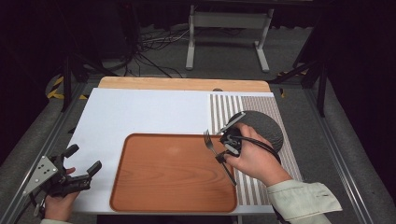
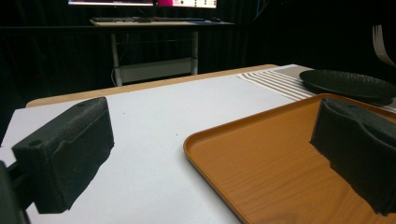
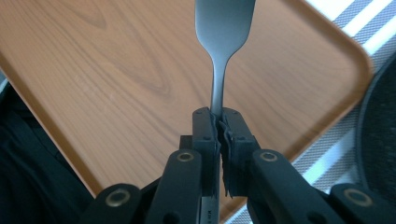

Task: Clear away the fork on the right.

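Observation:
A metal fork (image 1: 211, 144) hangs over the right edge of the brown wooden tray (image 1: 173, 175), tines pointing away from the person. My right gripper (image 1: 223, 157) is shut on its neck; in the right gripper view the fork (image 3: 219, 56) rises from the closed pads (image 3: 205, 133) above the tray (image 3: 116, 70). My left gripper (image 1: 84, 161) is open at the table's front left corner, left of the tray, with nothing between its pads (image 2: 70, 149). The tray (image 2: 280, 163) lies ahead and to its right.
A black round plate (image 1: 264, 128) sits on a striped placemat (image 1: 261, 186) right of the tray, and the plate (image 2: 348, 83) appears beyond the tray in the left gripper view. A white sheet (image 1: 140, 114) covers the tabletop. Table edges run close on both sides.

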The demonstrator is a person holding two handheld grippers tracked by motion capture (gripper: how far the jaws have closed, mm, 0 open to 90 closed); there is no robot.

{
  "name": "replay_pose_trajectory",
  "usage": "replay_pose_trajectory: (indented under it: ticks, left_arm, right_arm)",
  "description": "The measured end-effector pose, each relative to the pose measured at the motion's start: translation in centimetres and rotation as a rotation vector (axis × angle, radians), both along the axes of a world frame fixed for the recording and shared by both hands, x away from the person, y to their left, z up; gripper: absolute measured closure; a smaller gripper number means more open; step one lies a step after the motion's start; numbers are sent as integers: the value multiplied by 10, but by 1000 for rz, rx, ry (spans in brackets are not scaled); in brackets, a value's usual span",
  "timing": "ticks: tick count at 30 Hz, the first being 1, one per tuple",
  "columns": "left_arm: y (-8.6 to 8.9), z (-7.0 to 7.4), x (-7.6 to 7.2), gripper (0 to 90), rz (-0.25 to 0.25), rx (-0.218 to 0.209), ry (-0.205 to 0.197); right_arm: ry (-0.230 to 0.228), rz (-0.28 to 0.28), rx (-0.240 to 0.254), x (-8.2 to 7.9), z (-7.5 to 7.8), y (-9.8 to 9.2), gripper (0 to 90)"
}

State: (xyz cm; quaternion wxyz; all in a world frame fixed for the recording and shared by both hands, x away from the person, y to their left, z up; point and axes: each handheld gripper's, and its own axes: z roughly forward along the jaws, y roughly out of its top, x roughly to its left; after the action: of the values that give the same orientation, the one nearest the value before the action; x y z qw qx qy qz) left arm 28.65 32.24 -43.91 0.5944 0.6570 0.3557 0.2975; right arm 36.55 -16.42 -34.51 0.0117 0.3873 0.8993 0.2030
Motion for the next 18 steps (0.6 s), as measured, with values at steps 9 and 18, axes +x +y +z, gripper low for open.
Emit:
replay_pose_trajectory:
  ticks: [9,18]
  left_arm:
    - [0,0,0,1,0,1,0]
    - [0,0,0,1,0,0,1]
  right_arm:
    - [74,-41,-5,3,-13,10,858]
    - [153,-97,-38,6,-23,20,858]
